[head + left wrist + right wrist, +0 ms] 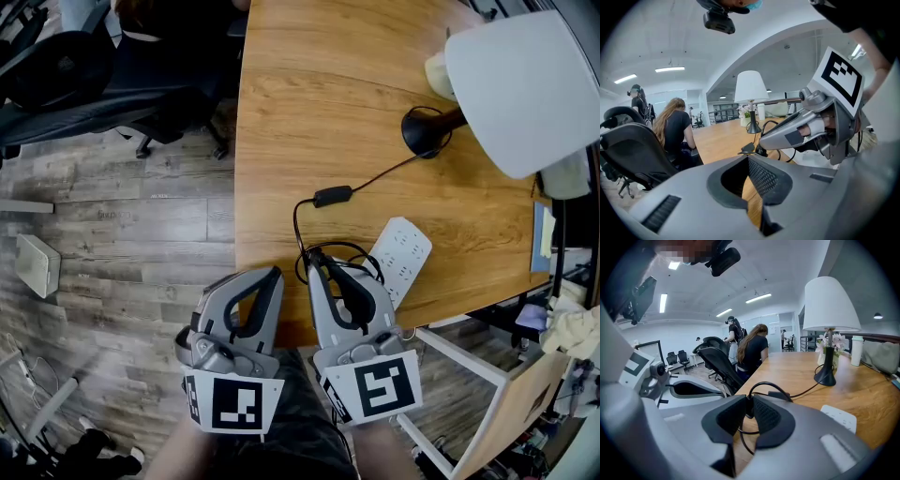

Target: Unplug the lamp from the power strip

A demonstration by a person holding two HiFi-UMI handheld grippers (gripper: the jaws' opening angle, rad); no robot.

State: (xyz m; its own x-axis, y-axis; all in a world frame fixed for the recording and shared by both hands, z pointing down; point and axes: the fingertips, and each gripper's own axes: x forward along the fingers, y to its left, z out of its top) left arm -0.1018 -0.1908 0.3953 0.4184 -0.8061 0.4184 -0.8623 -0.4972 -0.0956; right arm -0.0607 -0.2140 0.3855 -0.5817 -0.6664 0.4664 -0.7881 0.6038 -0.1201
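Observation:
The lamp [525, 84] with a white shade and black base [427, 131] stands at the table's far right. Its black cord, with an inline switch [333, 196], loops back to my right gripper [319, 261]. That gripper is shut on the black plug [747, 405], which is held clear of the white power strip [398, 258] lying flat just to its right. The strip [839, 417] also shows in the right gripper view. My left gripper [270, 278] hovers at the table's near edge, shut with nothing between its jaws [748, 159].
The wooden table [319, 103] ends at my grippers, with plank floor to the left. Black office chairs [56, 75] stand at far left, and a person [675, 126] sits at the table's left side. A white box [37, 264] lies on the floor. Clutter [562, 309] sits at the right.

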